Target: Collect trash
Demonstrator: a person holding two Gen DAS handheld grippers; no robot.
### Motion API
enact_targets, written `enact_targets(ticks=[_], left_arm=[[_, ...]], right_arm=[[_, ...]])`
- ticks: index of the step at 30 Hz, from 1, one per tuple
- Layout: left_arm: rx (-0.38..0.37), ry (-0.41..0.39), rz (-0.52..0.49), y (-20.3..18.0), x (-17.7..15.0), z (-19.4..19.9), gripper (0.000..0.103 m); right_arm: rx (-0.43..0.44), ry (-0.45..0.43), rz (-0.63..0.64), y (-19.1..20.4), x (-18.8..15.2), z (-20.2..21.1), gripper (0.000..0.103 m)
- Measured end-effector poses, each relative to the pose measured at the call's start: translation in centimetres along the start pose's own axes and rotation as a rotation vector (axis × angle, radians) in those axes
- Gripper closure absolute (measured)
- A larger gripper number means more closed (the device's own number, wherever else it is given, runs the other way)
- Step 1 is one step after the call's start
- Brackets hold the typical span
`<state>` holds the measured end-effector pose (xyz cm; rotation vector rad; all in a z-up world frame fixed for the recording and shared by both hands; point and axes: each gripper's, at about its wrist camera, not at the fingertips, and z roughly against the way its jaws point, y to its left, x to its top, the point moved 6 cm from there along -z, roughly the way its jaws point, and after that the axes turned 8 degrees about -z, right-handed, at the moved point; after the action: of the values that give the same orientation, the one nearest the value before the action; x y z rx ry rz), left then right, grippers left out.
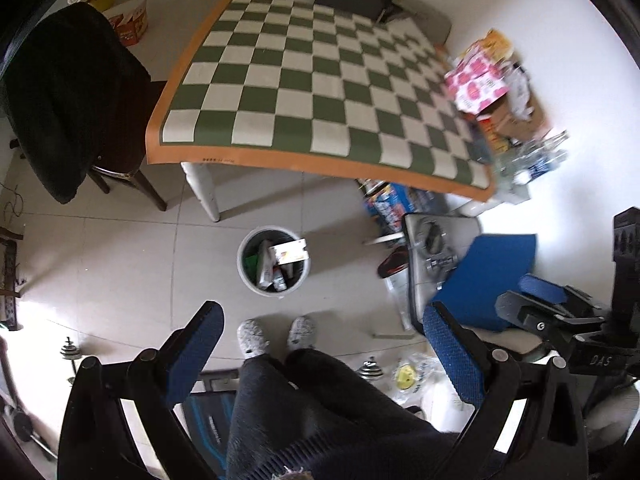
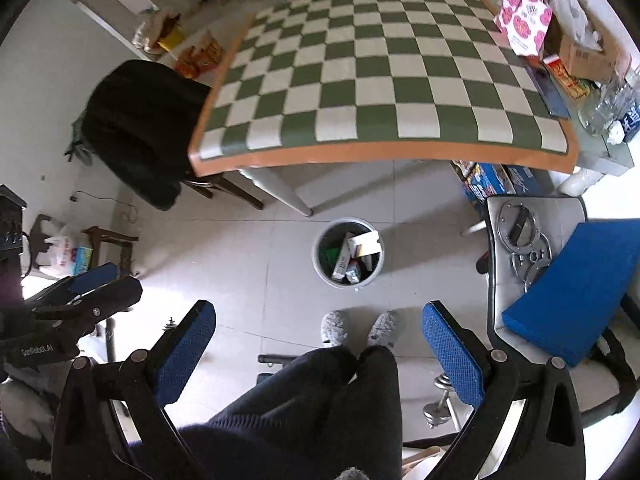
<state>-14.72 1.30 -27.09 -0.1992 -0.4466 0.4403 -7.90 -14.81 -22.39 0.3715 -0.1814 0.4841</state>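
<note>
Bin on open floor, just off table edge.

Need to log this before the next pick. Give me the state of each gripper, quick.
Left gripper: open, holding nothing.
Right gripper: open, holding nothing.

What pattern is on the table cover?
Green and white checks with an orange border, clearest in the right wrist view.

Glossy tiled floor, cardboard boxes (printed), plastic bin
</note>
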Motion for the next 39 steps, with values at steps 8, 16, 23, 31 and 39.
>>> enact_targets(ticks=[8, 16, 23, 31, 39], left_arm=[[-0.041, -0.049, -0.001, -1.4, -0.3, 4.0, 0.001], [-0.044, -0.080, 0.004, -1.6, -0.5, 5.5, 0.001], [-0.073, -0.081, 0.015, -1.9, -0.5, 5.4, 0.000], [-0.091, -0.075, 0.005, -2.8, -0.5, 5.2, 0.000], [-0.100, -0.073, 0.003, -3.0, -0.6, 5.3, 0.000]], right_arm=[[0.069, -0.001, 0.002, 0.5, -1.1, 3.6, 0.000], [0.074, 0.009, 0.022, 0.7, -1.2, 4.5, 0.000], [0.082, 0.012, 0.036, 0.4, -1.1, 5.5, 0.000], [0.096, 0.017, 0.033, 0.9, -1.0, 5.4, 0.000], [0.101, 0.024, 0.038, 0.5, -1.2, 5.6, 0.000]])
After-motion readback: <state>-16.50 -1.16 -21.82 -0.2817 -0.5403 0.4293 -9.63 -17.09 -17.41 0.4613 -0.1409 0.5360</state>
